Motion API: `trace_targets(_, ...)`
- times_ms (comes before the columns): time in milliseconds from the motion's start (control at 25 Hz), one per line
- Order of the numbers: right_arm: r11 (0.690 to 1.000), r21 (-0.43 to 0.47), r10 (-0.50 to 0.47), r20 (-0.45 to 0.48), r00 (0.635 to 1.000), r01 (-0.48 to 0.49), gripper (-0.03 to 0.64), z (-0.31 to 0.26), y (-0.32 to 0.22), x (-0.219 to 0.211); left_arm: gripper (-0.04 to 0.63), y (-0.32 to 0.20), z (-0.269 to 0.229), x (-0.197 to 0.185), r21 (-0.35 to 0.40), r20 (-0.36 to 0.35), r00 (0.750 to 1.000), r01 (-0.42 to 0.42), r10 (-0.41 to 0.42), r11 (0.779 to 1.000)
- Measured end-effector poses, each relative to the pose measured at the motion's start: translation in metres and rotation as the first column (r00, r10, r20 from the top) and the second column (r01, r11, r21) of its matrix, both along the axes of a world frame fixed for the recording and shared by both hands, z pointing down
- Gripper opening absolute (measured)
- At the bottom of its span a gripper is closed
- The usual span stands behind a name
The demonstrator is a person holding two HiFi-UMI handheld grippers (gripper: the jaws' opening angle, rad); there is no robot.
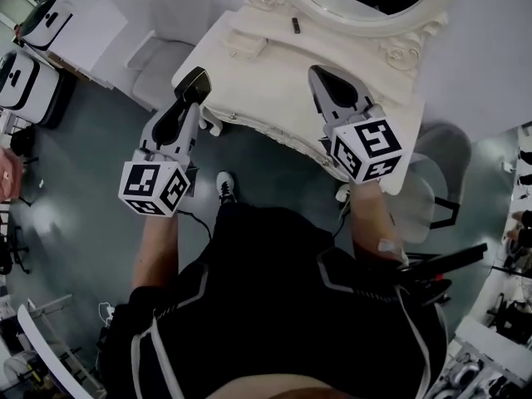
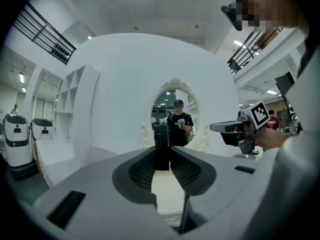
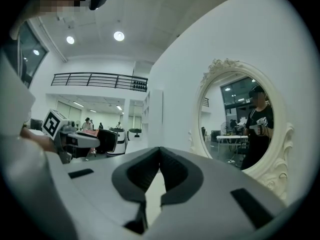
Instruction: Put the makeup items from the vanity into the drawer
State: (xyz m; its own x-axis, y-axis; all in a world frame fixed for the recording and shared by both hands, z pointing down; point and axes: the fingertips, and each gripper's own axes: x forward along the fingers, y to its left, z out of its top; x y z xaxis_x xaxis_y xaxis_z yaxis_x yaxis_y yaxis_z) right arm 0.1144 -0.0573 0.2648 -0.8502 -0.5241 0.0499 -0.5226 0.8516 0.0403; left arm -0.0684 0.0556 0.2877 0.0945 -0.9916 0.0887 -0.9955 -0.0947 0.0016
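At the white vanity (image 1: 249,90), your left gripper (image 2: 161,153) has its jaws pinching a slim dark makeup item (image 2: 161,133), apparently lifted for the drawer, while your right gripper (image 3: 160,151) hovers alongside, jaws pressed together, empty.

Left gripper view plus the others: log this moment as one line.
left gripper: shut on slim black stick | right gripper: shut, empty | white carved vanity: small dark item on top

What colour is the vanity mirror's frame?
The mirror frame is cream white; right gripper view shows it best.
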Motion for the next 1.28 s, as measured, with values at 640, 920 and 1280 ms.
trace_targets(640,0.978,-0.051,0.195,-0.088,0.977,-0.200,0.006,0.024,-0.094,-0.112,0.089,-0.122,0.020,-0.131,-0.038,0.005,0.982,-0.187,0.187,0.982)
trace_targets(920,0.952,-0.072,0.291,-0.100,0.952,-0.299,0.006,0.025,-0.119,-0.142,0.089,-0.169,0.035,-0.166,-0.097,0.056,0.940,-0.329,0.335,0.939)
trace_targets(1280,0.934,-0.099,0.330,-0.134,0.934,-0.344,0.006,0.038,-0.153,-0.155,0.089,-0.238,0.071,-0.172,-0.208,0.174,0.862,-0.441,0.477,0.873)
